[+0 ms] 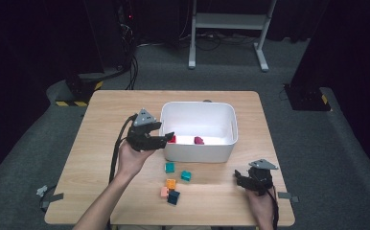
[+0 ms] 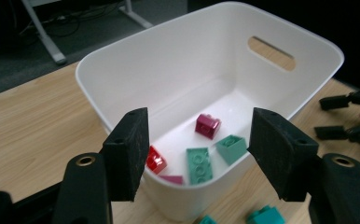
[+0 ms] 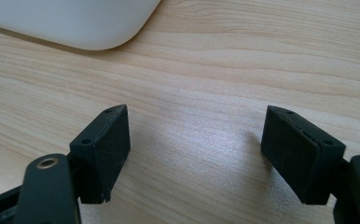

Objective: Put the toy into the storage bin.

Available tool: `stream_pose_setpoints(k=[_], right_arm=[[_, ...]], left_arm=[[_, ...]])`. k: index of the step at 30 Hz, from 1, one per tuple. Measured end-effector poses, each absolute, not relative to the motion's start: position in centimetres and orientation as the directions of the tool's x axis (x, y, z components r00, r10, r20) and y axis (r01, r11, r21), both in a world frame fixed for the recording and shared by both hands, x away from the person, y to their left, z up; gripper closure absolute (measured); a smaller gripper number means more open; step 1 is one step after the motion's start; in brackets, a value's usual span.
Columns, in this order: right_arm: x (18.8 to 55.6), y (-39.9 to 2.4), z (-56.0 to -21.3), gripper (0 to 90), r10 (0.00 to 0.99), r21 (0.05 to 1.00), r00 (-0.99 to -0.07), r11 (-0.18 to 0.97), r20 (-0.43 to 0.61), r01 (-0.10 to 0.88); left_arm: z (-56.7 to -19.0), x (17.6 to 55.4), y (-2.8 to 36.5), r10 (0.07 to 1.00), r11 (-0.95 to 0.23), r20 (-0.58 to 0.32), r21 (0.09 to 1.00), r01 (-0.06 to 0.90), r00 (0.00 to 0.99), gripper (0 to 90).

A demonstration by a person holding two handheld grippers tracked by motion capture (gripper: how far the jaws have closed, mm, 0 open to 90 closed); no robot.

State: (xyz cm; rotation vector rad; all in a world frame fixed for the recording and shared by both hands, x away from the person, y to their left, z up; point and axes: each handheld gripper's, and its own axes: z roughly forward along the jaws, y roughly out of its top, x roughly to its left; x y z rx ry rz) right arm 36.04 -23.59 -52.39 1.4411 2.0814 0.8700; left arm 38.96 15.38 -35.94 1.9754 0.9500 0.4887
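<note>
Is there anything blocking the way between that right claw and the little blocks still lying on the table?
Nothing visible. The right claw rests open on bare wood, and the stretch of table between it and the nearest teal block is clear. The white bin stands further back, out of that path.

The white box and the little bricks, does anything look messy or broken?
Nothing looks broken or spilled. The white box stands upright on the table, with some bricks lying loose inside. Five more bricks wait on the table in front of it.
</note>
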Motion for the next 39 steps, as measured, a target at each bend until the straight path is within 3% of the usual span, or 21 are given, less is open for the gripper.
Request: stream_pose_setpoints(k=[12,24,39], right_arm=[[36.0,-23.6,-52.4,23.5,0.939,0.720,-0.345,0.251,-0.017,0.647],[36.0,-23.6,-52.4,23.5,0.939,0.720,-0.345,0.251,-0.017,0.647],[36.0,-23.6,-52.4,23.5,0.939,0.720,-0.344,0.250,-0.016,0.648]], left_arm=[[-38.3,36.4,16.9,0.775,-0.303,-0.045,0.849,0.432,0.631,35.9],[-44.3,35.0,17.6,0.796,-0.272,-0.098,0.823,0.499,0.597,33.9],[-49.7,35.9,15.7,0.788,-0.312,-0.121,0.767,0.561,0.603,30.6]])
